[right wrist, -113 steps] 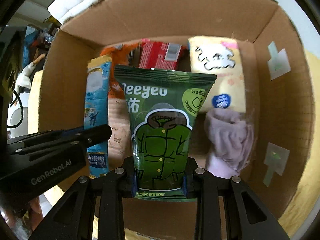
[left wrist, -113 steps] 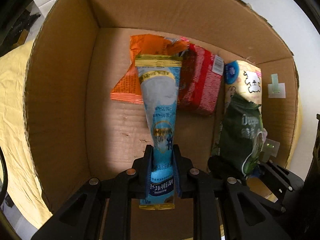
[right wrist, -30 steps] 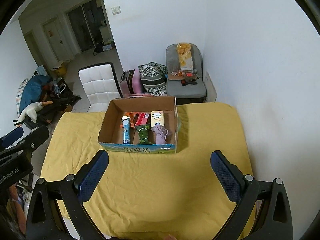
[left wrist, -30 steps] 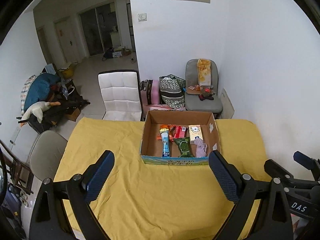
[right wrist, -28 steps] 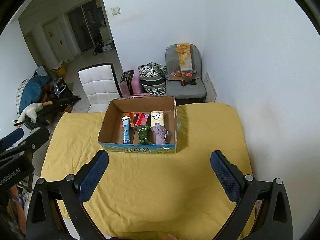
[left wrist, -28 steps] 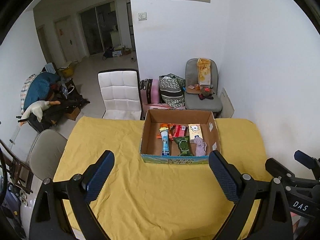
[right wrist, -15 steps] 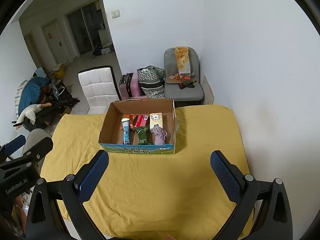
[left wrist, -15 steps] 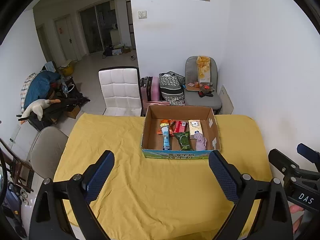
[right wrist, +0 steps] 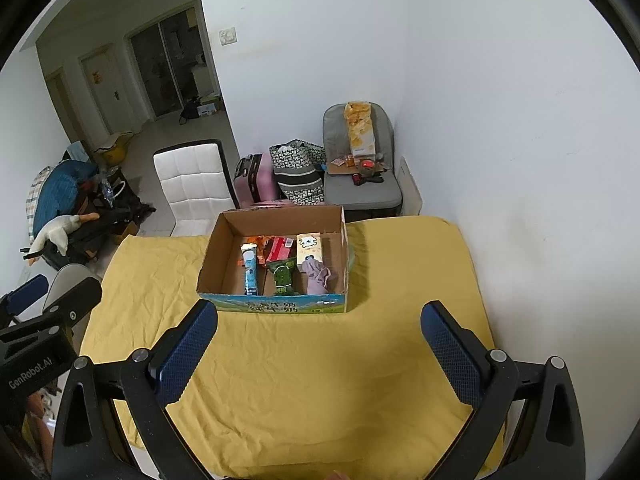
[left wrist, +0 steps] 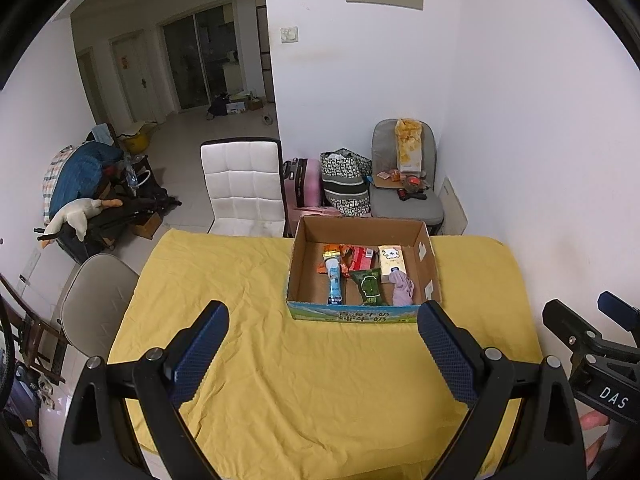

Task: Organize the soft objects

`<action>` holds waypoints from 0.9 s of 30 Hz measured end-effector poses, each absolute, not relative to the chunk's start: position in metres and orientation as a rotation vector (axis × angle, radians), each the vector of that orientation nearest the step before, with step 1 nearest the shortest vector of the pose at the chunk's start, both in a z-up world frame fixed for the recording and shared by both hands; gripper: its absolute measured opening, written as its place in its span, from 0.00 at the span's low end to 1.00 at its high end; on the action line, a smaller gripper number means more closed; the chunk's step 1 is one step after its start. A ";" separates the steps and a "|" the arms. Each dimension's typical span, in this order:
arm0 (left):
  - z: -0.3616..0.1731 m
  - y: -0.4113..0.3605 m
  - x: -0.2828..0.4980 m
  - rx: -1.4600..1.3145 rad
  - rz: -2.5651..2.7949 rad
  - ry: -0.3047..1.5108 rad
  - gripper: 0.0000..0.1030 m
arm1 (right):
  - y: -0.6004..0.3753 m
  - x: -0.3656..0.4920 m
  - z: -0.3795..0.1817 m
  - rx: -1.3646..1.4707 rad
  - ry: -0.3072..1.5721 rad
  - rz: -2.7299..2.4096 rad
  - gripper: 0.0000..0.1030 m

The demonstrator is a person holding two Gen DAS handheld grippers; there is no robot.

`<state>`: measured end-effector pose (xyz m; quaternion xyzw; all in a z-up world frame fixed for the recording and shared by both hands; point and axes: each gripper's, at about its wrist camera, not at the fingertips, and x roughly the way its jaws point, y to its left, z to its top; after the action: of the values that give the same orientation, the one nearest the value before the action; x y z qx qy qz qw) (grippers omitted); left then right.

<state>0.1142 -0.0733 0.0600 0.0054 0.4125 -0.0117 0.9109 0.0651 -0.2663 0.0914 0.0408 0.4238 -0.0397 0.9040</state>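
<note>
A cardboard box stands on the yellow-covered table; it also shows in the right wrist view. Inside lie a blue pouch, a green pouch, a red pack, an orange pack, a cream pack and a lilac cloth. My left gripper is open and empty, held high and well back from the box. My right gripper is open and empty too, equally far back. The right gripper shows at the left wrist view's right edge.
A white chair stands behind the table, a beige chair at its left side. A grey chair with clutter, a patterned bag and a pink suitcase sit by the wall on the right.
Earlier my left gripper held the blue pouch and my right the green pouch inside the box. Both have let go and pulled far back. In the last second both views rose slightly.
</note>
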 end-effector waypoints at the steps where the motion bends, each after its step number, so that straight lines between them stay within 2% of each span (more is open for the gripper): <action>1: 0.060 -0.073 0.115 0.010 -0.021 0.847 0.94 | -0.266 0.065 0.092 0.085 0.873 -0.085 1.00; 27: 0.052 -0.070 0.117 0.001 -0.022 0.867 0.94 | -0.264 0.070 0.099 0.082 0.855 -0.087 1.00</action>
<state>0.1171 -0.0705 0.0518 0.0006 0.4200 -0.0109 0.9075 0.0704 -0.2641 0.0988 0.0399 0.4143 -0.0422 0.9083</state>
